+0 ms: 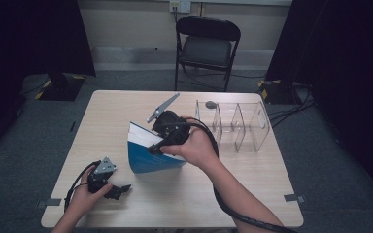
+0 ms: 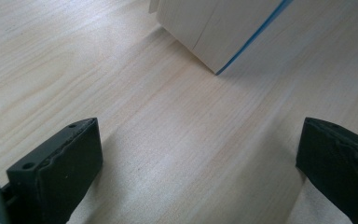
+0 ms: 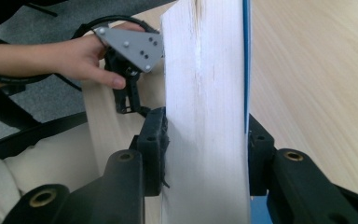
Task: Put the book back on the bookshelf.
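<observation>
A thick book with a blue cover point(image 1: 148, 160) stands tilted on the wooden table point(image 1: 213, 189), near its middle. My right gripper point(image 1: 156, 145) is shut on it from above. In the right gripper view the two pads clamp the white page block point(image 3: 205, 70) and blue cover between them point(image 3: 205, 140). My left gripper point(image 1: 118, 191) rests low at the table's front left, held in a hand, apart from the book. Its jaws point(image 2: 198, 158) stand wide open over bare wood, and the book's lower corner point(image 2: 214, 28) lies beyond them.
A clear plastic organiser with several compartments point(image 1: 233, 127) stands at the table's right rear, a small dark object point(image 1: 211, 104) in its left end. A black folding chair point(image 1: 206, 46) stands behind the table. The right gripper's cable point(image 1: 223, 204) trails along the forearm.
</observation>
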